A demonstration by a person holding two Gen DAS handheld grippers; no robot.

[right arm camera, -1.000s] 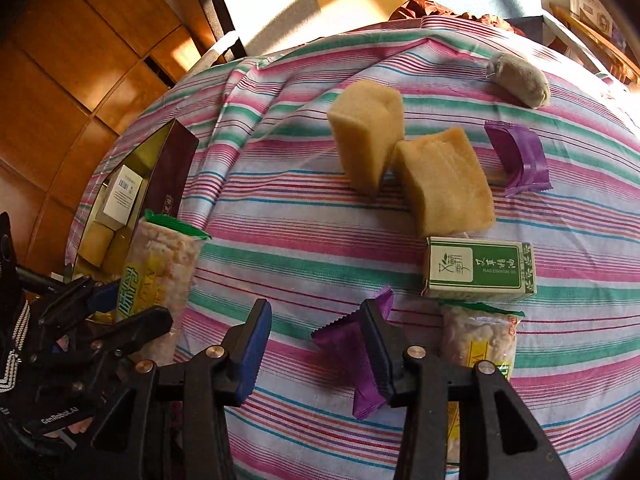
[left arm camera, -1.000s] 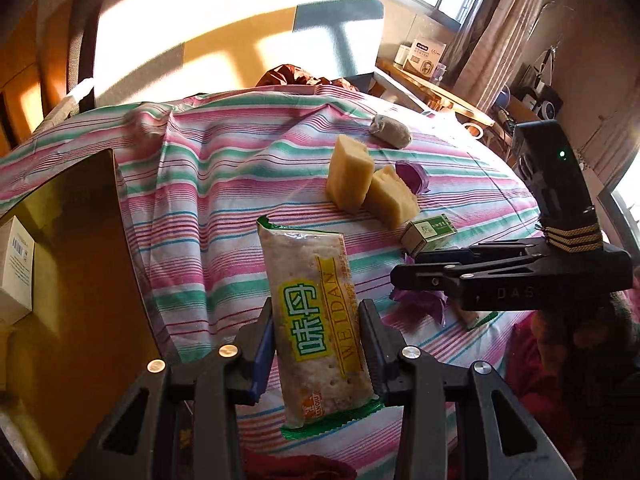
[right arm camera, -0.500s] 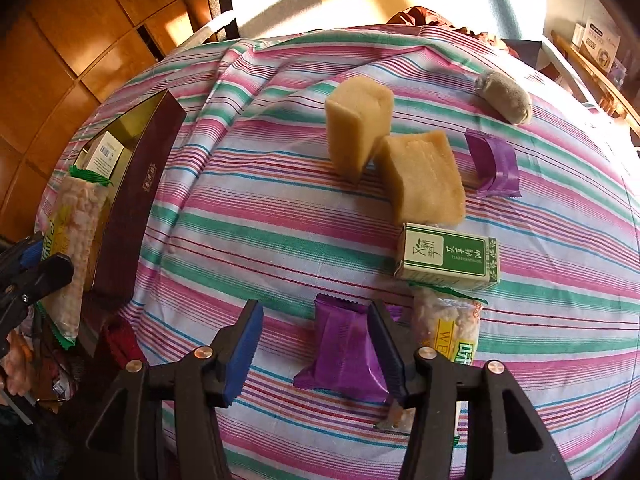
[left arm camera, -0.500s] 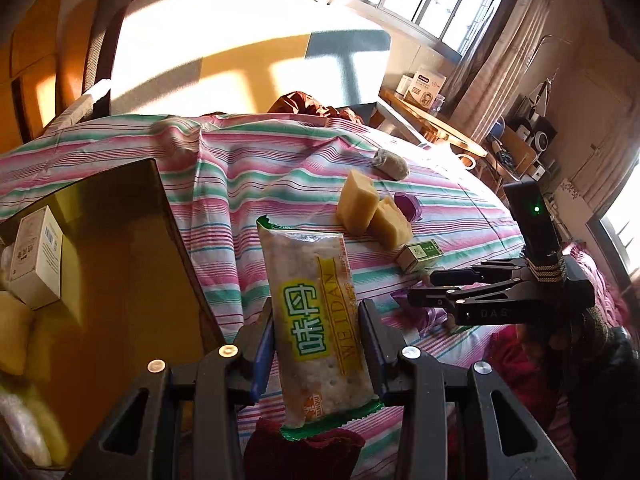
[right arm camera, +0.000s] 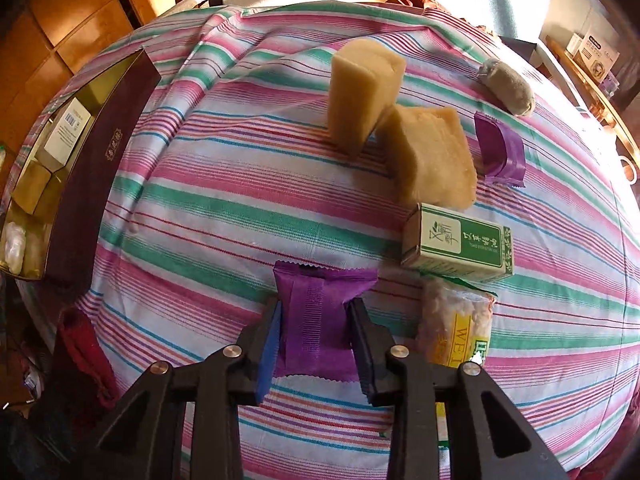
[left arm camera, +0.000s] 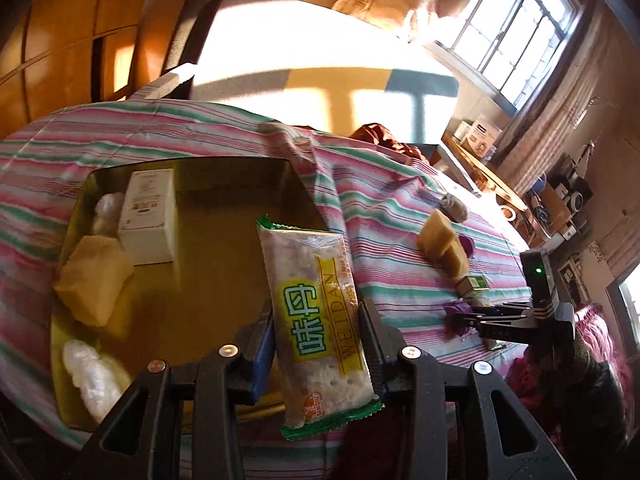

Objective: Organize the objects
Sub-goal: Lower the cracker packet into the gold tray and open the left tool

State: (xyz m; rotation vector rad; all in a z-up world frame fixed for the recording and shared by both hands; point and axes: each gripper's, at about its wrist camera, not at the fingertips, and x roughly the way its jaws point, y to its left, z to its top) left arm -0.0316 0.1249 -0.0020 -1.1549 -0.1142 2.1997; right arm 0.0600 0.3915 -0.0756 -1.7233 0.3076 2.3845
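Observation:
My left gripper (left arm camera: 318,320) is shut on a cracker packet (left arm camera: 316,312) with green and yellow print, held above the open gold-lined box (left arm camera: 208,280) at the table's left. A white carton (left arm camera: 150,210), a yellow block (left arm camera: 94,286) and clear-wrapped items lie in that box. My right gripper (right arm camera: 318,316) is shut on a purple sachet (right arm camera: 318,312) that lies on the striped cloth (right arm camera: 224,184), its pads pressing the sachet's sides. In the left wrist view the right gripper (left arm camera: 464,314) shows far right, low over the cloth.
Beyond the purple sachet stand two yellow blocks (right arm camera: 400,120), a green tea box (right arm camera: 460,246), a second cracker packet (right arm camera: 456,326), another purple sachet (right arm camera: 500,148) and a grey pouch (right arm camera: 508,86). The box's dark red wall (right arm camera: 100,172) is left. A chair (left arm camera: 192,40) stands behind the table.
My left gripper carried the cracker packet leftward over the box, whose contents came into view. My right gripper shifted onto the purple sachet and closed on it.

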